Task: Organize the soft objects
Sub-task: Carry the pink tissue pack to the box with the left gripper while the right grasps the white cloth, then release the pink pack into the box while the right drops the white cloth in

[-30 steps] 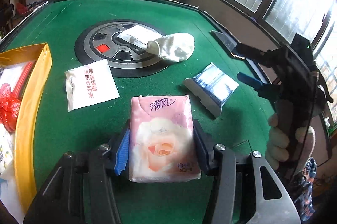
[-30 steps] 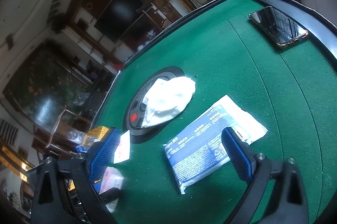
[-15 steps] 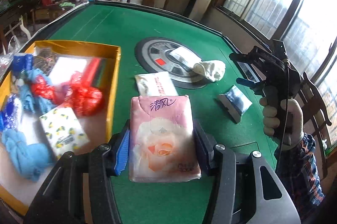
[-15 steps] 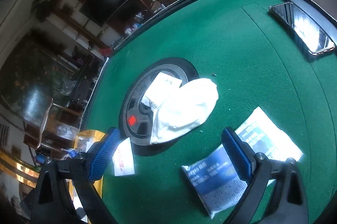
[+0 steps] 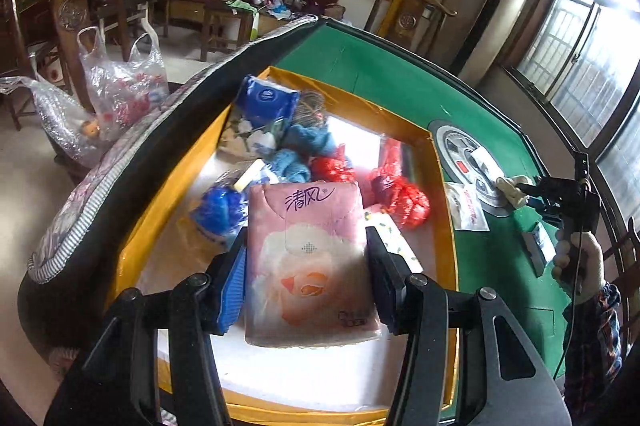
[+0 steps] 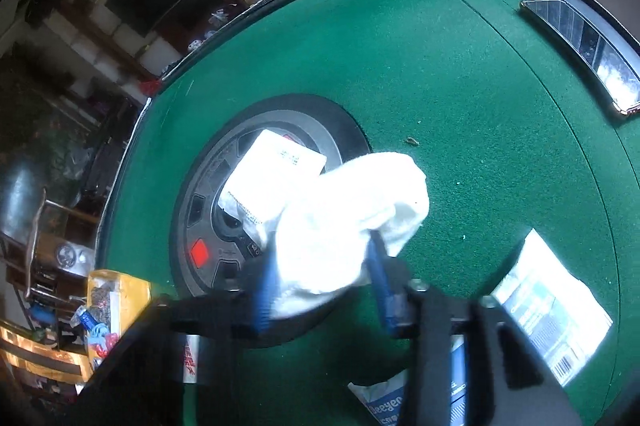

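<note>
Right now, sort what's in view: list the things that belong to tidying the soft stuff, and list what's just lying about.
Job:
- pink rose-print tissue pack, gripped in left gripper above the box
- yellow cardboard box holding soft items
- crumpled white cloth, right gripper closing on it
- blue-and-white wipes packet on the felt

Lying about:
- black smartphone at table edge
- round grey centre panel
- clear plastic bags beside table

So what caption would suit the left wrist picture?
Left gripper holds a pink tissue pack above the yellow box of soft items.
</note>
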The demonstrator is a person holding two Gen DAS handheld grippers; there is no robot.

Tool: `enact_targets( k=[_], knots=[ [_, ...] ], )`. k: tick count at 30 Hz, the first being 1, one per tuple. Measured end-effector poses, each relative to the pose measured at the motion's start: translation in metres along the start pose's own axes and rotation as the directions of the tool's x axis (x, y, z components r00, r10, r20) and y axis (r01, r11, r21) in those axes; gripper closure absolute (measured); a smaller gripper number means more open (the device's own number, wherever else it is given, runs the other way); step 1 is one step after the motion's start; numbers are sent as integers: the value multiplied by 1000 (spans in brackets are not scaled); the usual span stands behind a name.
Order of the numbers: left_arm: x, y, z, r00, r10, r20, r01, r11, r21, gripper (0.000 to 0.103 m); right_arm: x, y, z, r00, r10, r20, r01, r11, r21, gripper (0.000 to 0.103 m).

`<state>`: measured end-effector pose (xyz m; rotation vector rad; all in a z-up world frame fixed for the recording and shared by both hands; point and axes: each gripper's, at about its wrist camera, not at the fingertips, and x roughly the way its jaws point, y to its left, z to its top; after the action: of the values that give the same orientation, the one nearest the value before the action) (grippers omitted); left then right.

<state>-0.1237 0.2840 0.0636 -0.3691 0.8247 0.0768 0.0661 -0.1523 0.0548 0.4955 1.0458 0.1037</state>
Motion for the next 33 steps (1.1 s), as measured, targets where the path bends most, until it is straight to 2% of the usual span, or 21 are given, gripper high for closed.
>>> enact_targets(
  k=[1,4,6,11,15,19,25,29,33],
  knots=[
    [2,4,-1,1000,7,-4,-7,1000,-6,51,-3,-3,0,1000,14,-3,-14,1000,-2,88],
    [9,12,-1,1000,20,-14,-21,999,-29,51,-19,-11,-3,999,31,12,-31,1000,-4,93],
    [10,18,-1,999,31,-16,-32,999,-37,51,-31,-14,-6,999,23,32,-23,1000,-18,94],
    [19,24,-3,996,75,-45,-76,996,-39,50,-62,-11,-20,995,78,67,-75,996,-40,94],
    [22,32,0,995,89,-52,-93,992,-80,49,-85,10,-34,986,147,78,-139,986,-94,94],
    [19,34,0,995,80,-62,-85,992,-96,41,-98,44,-51,975,212,62,-198,965,-174,94],
    [-2,42,-1,999,28,-19,-31,990,-141,39,-96,109,-86,949,312,-36,-309,905,-293,93],
    [-20,49,-1,999,20,31,-15,988,-156,32,-85,155,-120,926,349,-144,-377,840,-390,93],
    [-30,53,-3,998,30,58,-20,987,-162,31,-65,198,-162,896,351,-271,-442,764,-470,93]
  ],
)
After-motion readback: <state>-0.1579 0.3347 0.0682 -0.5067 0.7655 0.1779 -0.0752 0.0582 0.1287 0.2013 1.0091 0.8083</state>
